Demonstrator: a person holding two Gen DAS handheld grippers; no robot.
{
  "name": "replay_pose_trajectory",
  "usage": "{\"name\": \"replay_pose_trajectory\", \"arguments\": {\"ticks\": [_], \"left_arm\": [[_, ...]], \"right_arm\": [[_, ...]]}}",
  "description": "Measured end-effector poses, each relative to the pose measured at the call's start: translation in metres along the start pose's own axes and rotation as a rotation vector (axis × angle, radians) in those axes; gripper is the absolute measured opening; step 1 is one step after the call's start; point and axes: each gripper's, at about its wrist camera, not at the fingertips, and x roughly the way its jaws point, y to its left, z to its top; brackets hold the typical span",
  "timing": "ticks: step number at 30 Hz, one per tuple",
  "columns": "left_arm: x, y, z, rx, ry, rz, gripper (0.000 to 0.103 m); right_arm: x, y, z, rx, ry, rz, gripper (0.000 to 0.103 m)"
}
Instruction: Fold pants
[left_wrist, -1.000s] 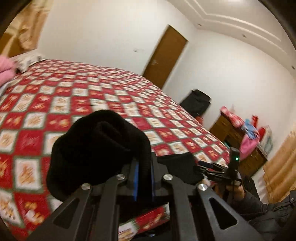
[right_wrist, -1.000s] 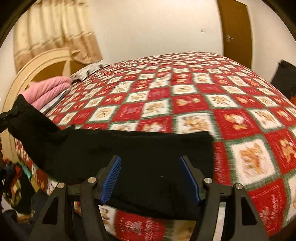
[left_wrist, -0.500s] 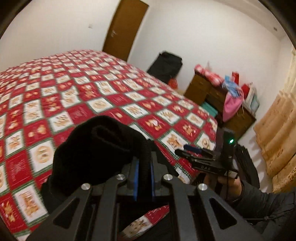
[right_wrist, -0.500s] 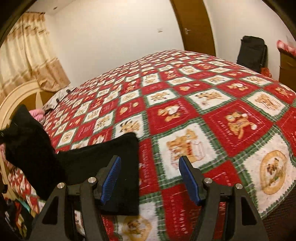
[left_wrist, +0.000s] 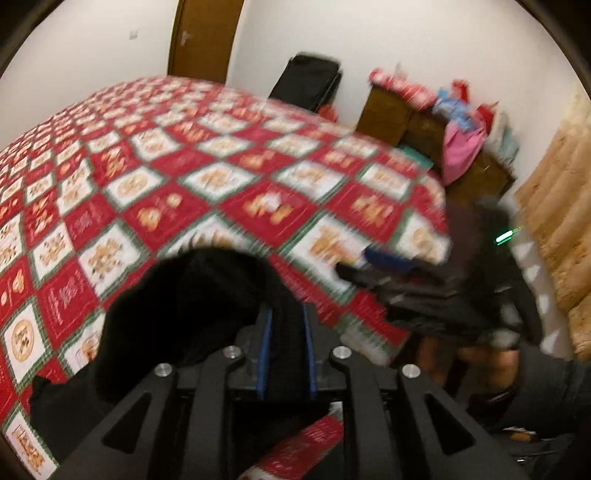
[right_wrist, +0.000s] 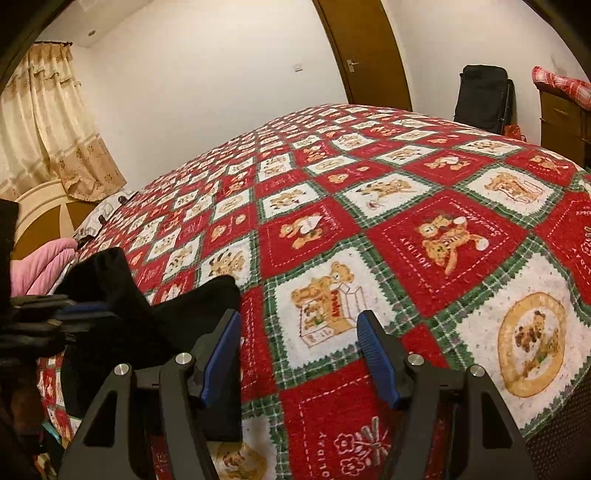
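Observation:
The black pants (left_wrist: 184, 314) bulge up in front of my left gripper (left_wrist: 286, 332), which is shut on a bunched fold of them above the bed's near edge. In the right wrist view the pants (right_wrist: 147, 325) lie at the lower left on the red, white and green quilt (right_wrist: 369, 229). My right gripper (right_wrist: 299, 354) is open and empty over the bare quilt, just right of the pants' end. It also shows, blurred, in the left wrist view (left_wrist: 399, 269) at the right.
A brown door (right_wrist: 365, 55) and a black suitcase (right_wrist: 484, 96) stand beyond the bed. A wooden dresser (left_wrist: 443, 140) piled with clothes is at the right. Pink bedding (right_wrist: 40, 266), a headboard and curtains (right_wrist: 48, 129) are at the left.
My left gripper has swung right with the pants still held. My right gripper has moved right off the pants and is now over bare quilt.

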Motion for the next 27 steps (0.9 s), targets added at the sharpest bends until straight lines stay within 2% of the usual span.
{"name": "replay_pose_trajectory", "arguments": {"ticks": [1,2,4,5,6,7,9,11,14,17,20,22,24,26,27], "left_arm": [[-0.015,0.0,0.003,-0.007,-0.052,-0.017,0.016],[-0.026,0.002,0.005,-0.015,-0.085,-0.02,0.021],[-0.049,0.007,0.008,-0.021,-0.141,-0.017,0.038],[-0.058,0.01,0.008,-0.024,-0.167,0.003,0.051],[-0.067,0.013,0.008,-0.03,-0.198,0.032,0.058],[-0.079,0.02,0.004,-0.043,-0.23,0.054,0.059],[-0.087,0.034,-0.003,-0.075,-0.242,0.062,0.059],[-0.094,0.054,-0.02,-0.122,-0.241,0.101,0.059],[-0.088,0.084,-0.05,-0.208,-0.197,0.153,0.059],[-0.077,0.108,-0.083,-0.287,-0.136,0.207,0.059],[-0.071,0.118,-0.101,-0.338,-0.12,0.215,0.059],[-0.069,0.121,-0.107,-0.364,-0.122,0.205,0.059],[-0.066,0.121,-0.109,-0.372,-0.122,0.201,0.059],[-0.064,0.122,-0.109,-0.38,-0.123,0.199,0.059],[-0.064,0.122,-0.109,-0.385,-0.124,0.196,0.059]], "right_arm": [[-0.001,0.0,0.0,0.002,-0.009,-0.002,0.066],[-0.002,0.0,0.0,0.0,-0.016,-0.003,0.066],[-0.003,0.002,0.0,-0.005,-0.022,-0.001,0.066],[-0.003,0.002,0.0,-0.005,-0.024,0.001,0.066],[-0.003,0.004,-0.001,-0.006,-0.023,0.015,0.066],[-0.003,0.006,-0.001,-0.008,-0.018,0.037,0.066],[-0.009,0.015,-0.002,-0.031,-0.016,0.108,0.066],[-0.022,0.032,-0.002,-0.088,-0.045,0.177,0.067],[-0.042,0.071,-0.006,-0.238,-0.073,0.268,0.069],[-0.046,0.107,-0.016,-0.377,-0.054,0.283,0.069],[-0.043,0.132,-0.027,-0.452,-0.015,0.373,0.069],[-0.035,0.144,-0.035,-0.503,0.036,0.367,0.069],[-0.028,0.151,-0.041,-0.537,0.06,0.321,0.069],[-0.019,0.146,-0.042,-0.542,0.087,0.246,0.069],[-0.016,0.14,-0.043,-0.542,0.086,0.178,0.069]]}}
